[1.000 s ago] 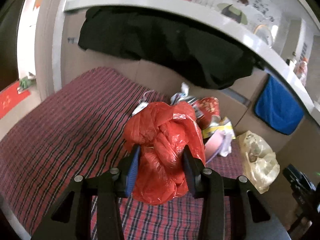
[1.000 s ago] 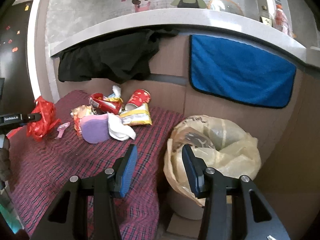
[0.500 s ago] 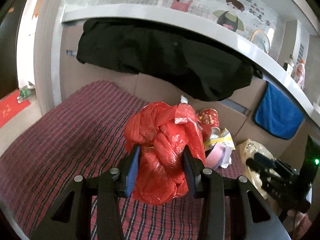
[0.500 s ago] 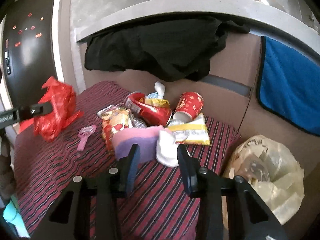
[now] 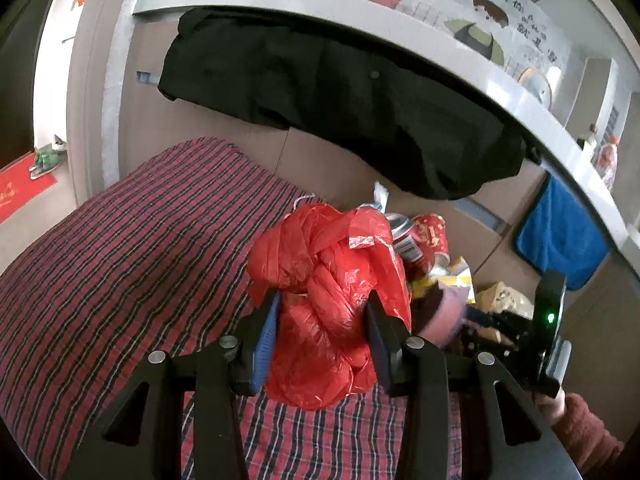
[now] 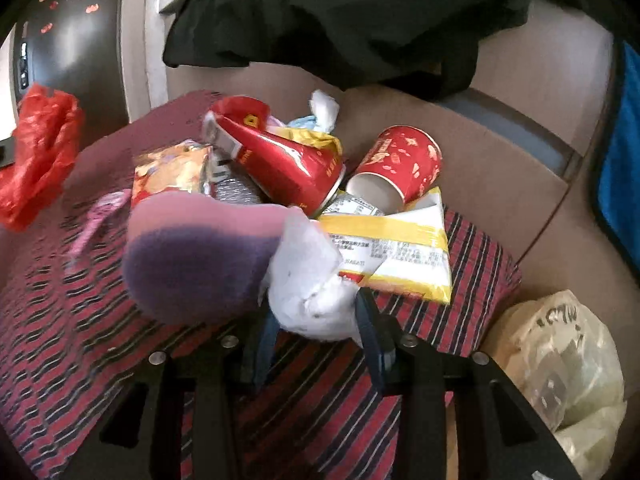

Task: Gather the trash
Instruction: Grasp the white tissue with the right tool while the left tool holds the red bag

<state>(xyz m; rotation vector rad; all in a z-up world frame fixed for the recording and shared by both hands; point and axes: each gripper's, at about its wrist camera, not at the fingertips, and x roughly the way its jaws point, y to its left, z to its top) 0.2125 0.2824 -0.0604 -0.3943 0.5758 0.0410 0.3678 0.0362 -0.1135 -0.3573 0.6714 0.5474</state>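
Note:
My left gripper [image 5: 322, 332] is shut on a crumpled red plastic bag [image 5: 324, 280] and holds it above the striped cloth; the bag also shows at the far left of the right wrist view [image 6: 38, 148]. My right gripper [image 6: 316, 332] is low at the trash pile, its jaws on either side of a crumpled white tissue [image 6: 310, 280]; I cannot tell whether they grip it. Beside the tissue lies a purple sponge [image 6: 196, 256]. Behind are a red can [image 6: 280, 160], a red paper cup [image 6: 400, 168], a yellow wrapper [image 6: 396, 252] and a snack bag [image 6: 172, 168].
A yellowish trash bag [image 6: 568, 364] stands open at the right, beyond the edge of the striped cloth [image 5: 120, 264]. A black garment [image 5: 328, 92] hangs on the wall behind. A blue towel [image 5: 560, 240] hangs further right. A pink clip [image 6: 96, 220] lies left of the sponge.
My right gripper has swung from the trash bag to the pile and closed in around the white tissue. My left gripper still holds the red bag, lifted a little.

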